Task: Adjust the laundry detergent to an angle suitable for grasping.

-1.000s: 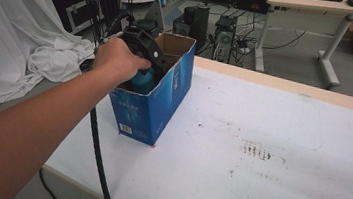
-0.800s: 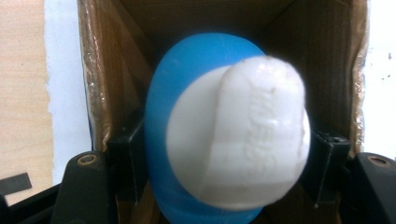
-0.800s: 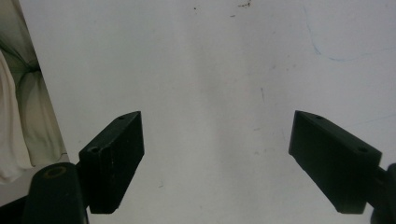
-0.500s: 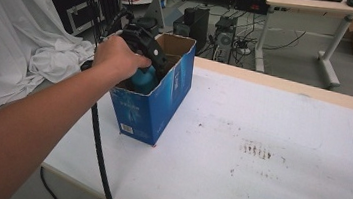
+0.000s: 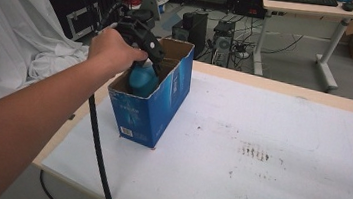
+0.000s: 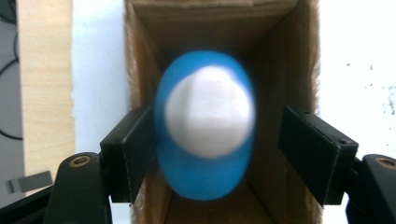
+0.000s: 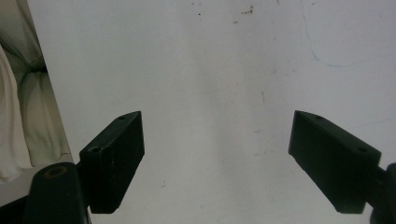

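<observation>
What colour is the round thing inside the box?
Blue with a white top: the bottle, clearest in the left gripper view.

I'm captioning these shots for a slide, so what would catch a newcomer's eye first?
First, the open blue cardboard box standing near the left end of the white table, with the person's left hand holding the left gripper over its mouth. Next, the blue rounded object with a white top inside the box, between that gripper's spread jaws; it is blurred. The right gripper hangs open over bare tabletop.
</observation>
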Tool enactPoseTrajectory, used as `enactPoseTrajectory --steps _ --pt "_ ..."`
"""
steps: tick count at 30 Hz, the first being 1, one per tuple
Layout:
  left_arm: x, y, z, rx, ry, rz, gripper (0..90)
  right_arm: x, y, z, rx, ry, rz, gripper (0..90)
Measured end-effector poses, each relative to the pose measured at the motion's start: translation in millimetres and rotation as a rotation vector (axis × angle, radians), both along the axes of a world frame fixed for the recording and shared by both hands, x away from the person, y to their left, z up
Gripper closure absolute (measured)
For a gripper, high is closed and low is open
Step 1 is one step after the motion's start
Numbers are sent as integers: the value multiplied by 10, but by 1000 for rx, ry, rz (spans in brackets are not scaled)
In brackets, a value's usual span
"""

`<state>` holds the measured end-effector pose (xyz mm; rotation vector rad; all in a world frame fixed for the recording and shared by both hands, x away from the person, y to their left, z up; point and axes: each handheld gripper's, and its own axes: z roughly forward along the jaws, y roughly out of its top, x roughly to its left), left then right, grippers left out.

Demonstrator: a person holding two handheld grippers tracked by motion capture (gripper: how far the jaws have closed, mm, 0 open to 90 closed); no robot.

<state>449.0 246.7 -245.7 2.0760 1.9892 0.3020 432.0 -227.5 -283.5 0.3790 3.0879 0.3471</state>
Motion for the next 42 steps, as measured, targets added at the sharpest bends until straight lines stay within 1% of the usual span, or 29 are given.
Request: enactPoseTrajectory --steps 4,9,10,11,12,15,16,17,18,20,21,26,27,31,32,35,38,39,42 --pt "-13 -5 131 20 -22 4 285 -11 -5 16 2 -3 -1 182" --pt "-37 -24 280 26 -48 -6 280 -23 -8 28 3 -6 0 182" --pt "-37 -24 280 26 -48 -6 280 -23 -8 28 3 -6 0 182" --pt "-50 -36 349 20 -63 -13 279 -27 -15 31 5 -6 -1 182" --pt "-58 -46 386 18 -68 -18 278 -29 -20 36 4 -8 -1 182" --pt "-85 -124 480 18 -82 -50 271 -36 -28 43 10 -10 -5 182" --pt "-99 -171 524 16 -88 -75 271 -37 -28 45 9 -10 -5 182" --pt "-99 -171 524 16 -88 -75 270 -37 -28 45 9 -10 -5 182" --pt "-108 -213 547 7 -95 -86 270 -39 -29 46 11 -11 -5 182" --pt "-119 -276 576 10 -94 -117 271 -42 -26 48 8 -11 -6 182" --pt "-127 -333 594 11 -89 -145 271 -42 -25 47 9 -11 -4 182" --pt "-169 -609 609 -16 -82 -252 261 -53 -23 51 9 -12 -5 182" --pt "-175 -662 608 -25 -78 -267 260 -54 -23 52 9 -11 -4 182" --pt "-188 -837 584 -40 -64 -332 228 -67 -21 55 6 -12 -4 182" --pt "-191 -889 566 -40 -53 -349 205 -70 -22 55 6 -11 -4 182" --pt "-206 -998 532 -37 -35 -389 201 -78 -31 62 6 -13 -6 182" --pt "-231 -1122 491 -29 -32 -432 198 -82 -48 70 12 -16 -10 181" --pt "-238 -1163 476 -32 -31 -447 198 -83 -52 70 12 -16 -10 181" --pt "-244 -1237 438 -32 -30 -474 197 -86 -59 64 15 -15 -13 180"
